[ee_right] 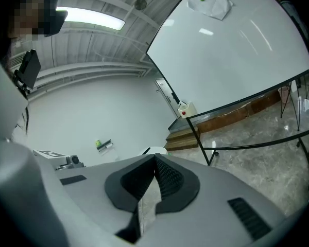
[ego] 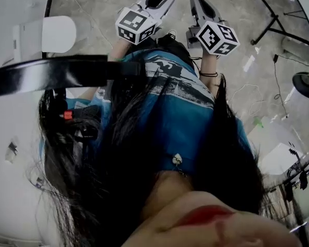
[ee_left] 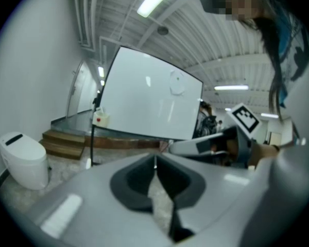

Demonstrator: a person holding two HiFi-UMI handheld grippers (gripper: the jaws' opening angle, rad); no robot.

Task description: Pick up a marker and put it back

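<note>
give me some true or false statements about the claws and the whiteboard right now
1. The left claw is shut with nothing between its jaws. True.
2. The right claw grips a marker. False: it is shut and empty.
3. A whiteboard shows in both gripper views. True.
4. The whiteboard is covered in writing. False: it is almost blank, with only a small pale patch near its top edge.
5. In the head view, both claws rest on a table. False: they are held in the air over the floor.
</note>
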